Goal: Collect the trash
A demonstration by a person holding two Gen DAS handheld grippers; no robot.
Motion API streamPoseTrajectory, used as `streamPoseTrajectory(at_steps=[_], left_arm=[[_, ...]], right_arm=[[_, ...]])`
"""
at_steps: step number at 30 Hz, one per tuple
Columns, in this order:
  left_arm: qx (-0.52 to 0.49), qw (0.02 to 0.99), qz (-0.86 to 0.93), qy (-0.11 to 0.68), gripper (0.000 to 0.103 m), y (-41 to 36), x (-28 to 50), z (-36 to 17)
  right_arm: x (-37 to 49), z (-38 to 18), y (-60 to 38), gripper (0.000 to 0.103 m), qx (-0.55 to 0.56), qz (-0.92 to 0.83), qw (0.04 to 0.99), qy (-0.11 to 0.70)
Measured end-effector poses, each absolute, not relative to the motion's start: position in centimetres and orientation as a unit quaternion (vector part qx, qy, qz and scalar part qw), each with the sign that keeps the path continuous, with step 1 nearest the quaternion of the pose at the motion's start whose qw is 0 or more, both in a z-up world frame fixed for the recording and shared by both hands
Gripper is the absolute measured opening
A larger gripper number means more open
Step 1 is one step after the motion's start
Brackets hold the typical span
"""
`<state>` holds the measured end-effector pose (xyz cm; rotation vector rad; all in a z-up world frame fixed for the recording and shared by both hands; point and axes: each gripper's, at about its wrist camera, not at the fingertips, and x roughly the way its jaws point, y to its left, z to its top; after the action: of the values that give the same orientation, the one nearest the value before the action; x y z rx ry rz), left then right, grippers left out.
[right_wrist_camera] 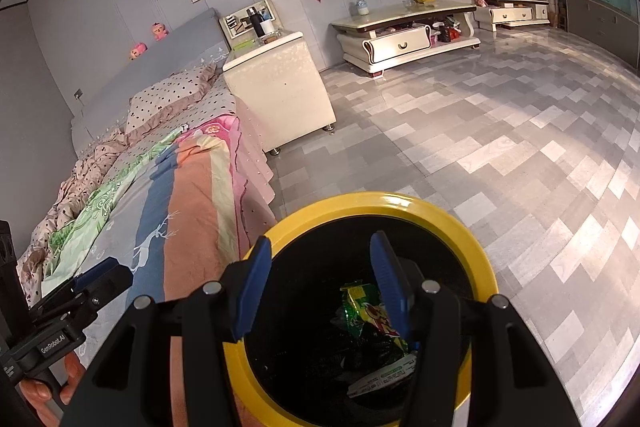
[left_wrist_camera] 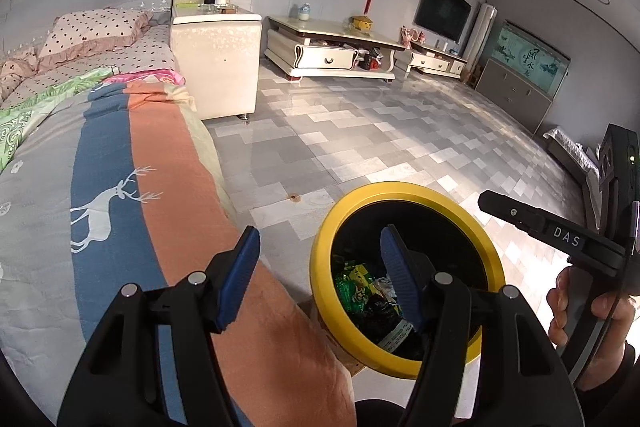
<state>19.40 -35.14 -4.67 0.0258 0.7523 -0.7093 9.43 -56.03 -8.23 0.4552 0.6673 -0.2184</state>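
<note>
Beside the bed (right_wrist_camera: 192, 211), the right gripper (right_wrist_camera: 316, 279) hangs wide and empty directly above the yellow-rimmed bin (right_wrist_camera: 476, 267), wrappers (right_wrist_camera: 372, 311) lying just below its fingertips. The left gripper (left_wrist_camera: 320, 267), equally wide and empty, sits off the bin's bed-side edge, so the right is nearer.

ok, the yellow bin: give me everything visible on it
The bin is round, with a glossy yellow ring rim that looks like plastic, and a black liner inside. It stands upright and open on the tiled floor, close beside the bed. Inside lie crumpled wrappers, green and yellow, plus a white printed packet. The open right gripper hovers over its mouth; nothing visibly touches the rim.
</note>
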Motion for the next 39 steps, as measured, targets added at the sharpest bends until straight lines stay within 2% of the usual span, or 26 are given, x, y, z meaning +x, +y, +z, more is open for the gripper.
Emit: streamPoseTrajectory(at_steps=[24,39], left_arm=[[-0.048,0.918,-0.218,0.328,0.059,-16.0,19.1,-1.8],[-0.073,0.932,-0.133,0.329,0.059,-3.5,17.9,-3.4]], right_arm=[[13.8,-4.4,-40.1,0.049,0.159,0.012,0.929,0.333],[15.5,-4.2,-30.7,0.049,0.127,0.085,0.924,0.351]])
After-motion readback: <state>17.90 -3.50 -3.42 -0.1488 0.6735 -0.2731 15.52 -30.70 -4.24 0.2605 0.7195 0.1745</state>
